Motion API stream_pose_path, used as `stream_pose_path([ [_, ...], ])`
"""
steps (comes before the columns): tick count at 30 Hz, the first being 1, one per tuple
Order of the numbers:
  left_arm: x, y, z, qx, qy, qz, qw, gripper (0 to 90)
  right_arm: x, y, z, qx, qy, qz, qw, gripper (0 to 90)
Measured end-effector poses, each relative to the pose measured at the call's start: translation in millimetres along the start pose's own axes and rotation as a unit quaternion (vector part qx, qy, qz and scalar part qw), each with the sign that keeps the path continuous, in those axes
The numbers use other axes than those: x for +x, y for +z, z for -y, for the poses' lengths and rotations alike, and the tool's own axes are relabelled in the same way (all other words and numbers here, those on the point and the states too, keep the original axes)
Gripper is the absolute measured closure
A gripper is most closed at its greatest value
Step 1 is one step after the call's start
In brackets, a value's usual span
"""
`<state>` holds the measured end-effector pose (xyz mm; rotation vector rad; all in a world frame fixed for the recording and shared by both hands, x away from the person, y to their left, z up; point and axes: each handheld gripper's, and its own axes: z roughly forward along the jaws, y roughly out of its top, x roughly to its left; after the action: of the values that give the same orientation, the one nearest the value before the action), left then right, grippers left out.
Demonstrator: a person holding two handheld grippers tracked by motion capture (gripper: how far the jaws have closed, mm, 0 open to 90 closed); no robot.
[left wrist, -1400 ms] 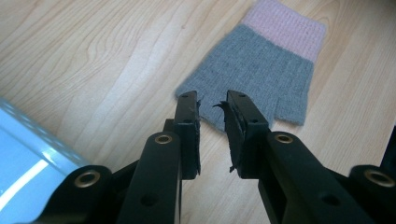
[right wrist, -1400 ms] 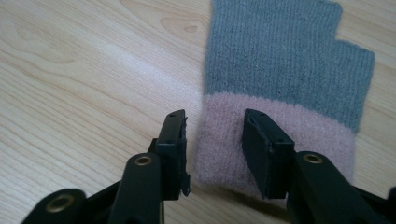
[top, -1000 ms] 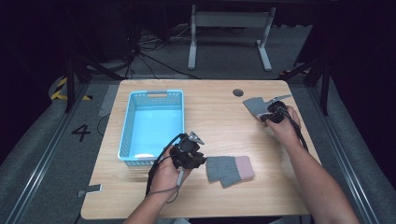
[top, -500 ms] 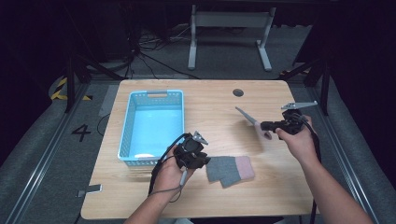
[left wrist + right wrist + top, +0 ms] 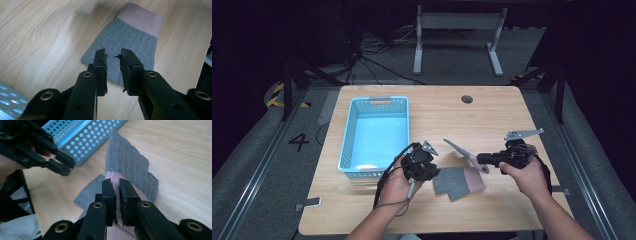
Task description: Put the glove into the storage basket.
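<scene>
Right gripper [image 5: 117, 195]: jaws nearly closed, pinching the pink ribbed cuff of a grey knitted sock [image 5: 127, 162]. The grip sits on the cuff edge, so the body stands free of the wooden table [image 5: 180, 150], apparently to carry it clear of the surface. In the high view this held sock [image 5: 460, 149] juts from the right gripper [image 5: 484, 159] up and leftward, stiff and edge-on; long axis runs from cuff at the jaws out to the grey end, which points toward the light-blue perforated plastic basket [image 5: 374, 134].

Left gripper [image 5: 113, 67]: jaws spread with a clear gap, nothing between them, poised above the near grey edge of a second grey sock with a pink cuff [image 5: 130, 37]. That one lies flat on the table. Seen from the left gripper, its long axis runs away from the jaws, pink cuff farthest. From above, it [image 5: 458, 182] lies just right of the left gripper [image 5: 424, 167], grey end toward that hand, cuff toward the right.

Likely reading: the held sock is being brought over to its mate on the table, just below and beside it, for pairing or for the basket. The basket floor looks bare.
</scene>
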<state>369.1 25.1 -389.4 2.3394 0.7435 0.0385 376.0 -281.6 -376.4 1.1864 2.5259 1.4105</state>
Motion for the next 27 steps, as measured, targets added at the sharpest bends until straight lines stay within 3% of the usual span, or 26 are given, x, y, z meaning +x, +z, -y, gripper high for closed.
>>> stream_pose_path([
  [5, -1.6, -0.9, -1.0, 0.002, 0.002, 0.006, 1.0000, 79.4, 17.7, -1.6, 2.3, -0.015, 0.001, -0.036, 0.9992, 83.6],
  [8, -3.8, 2.0, -1.1, 0.011, 0.005, -0.003, 0.9999, 85.4, 22.7, -1.8, 4.0, -0.021, 0.004, -0.051, 0.9985, 83.6],
  [12, -1.9, 6.6, 0.5, 0.021, -0.005, -0.012, 0.9997, 86.4, 30.0, -1.1, 7.7, -0.029, 0.007, -0.070, 0.9971, 83.6],
  [15, -0.6, 5.8, 0.9, 0.015, -0.010, -0.020, 0.9996, 85.1, 33.0, -2.7, 8.2, -0.027, 0.009, -0.075, 0.9968, 83.6],
  [18, 0.3, -0.6, 0.2, 0.006, -0.012, -0.020, 0.9997, 85.3, 38.1, -2.2, 11.7, -0.021, 0.027, -0.102, 0.9942, 83.6],
  [21, -1.3, -9.0, -1.6, 0.004, -0.010, -0.023, 0.9997, 85.8, 44.2, 2.7, 16.3, -0.010, 0.024, -0.113, 0.9933, 83.5],
  [27, -4.7, -6.1, -5.5, 0.007, -0.003, -0.021, 0.9998, 85.9, 33.8, 12.6, 28.5, 0.008, 0.055, -0.112, 0.9921, 83.0],
])
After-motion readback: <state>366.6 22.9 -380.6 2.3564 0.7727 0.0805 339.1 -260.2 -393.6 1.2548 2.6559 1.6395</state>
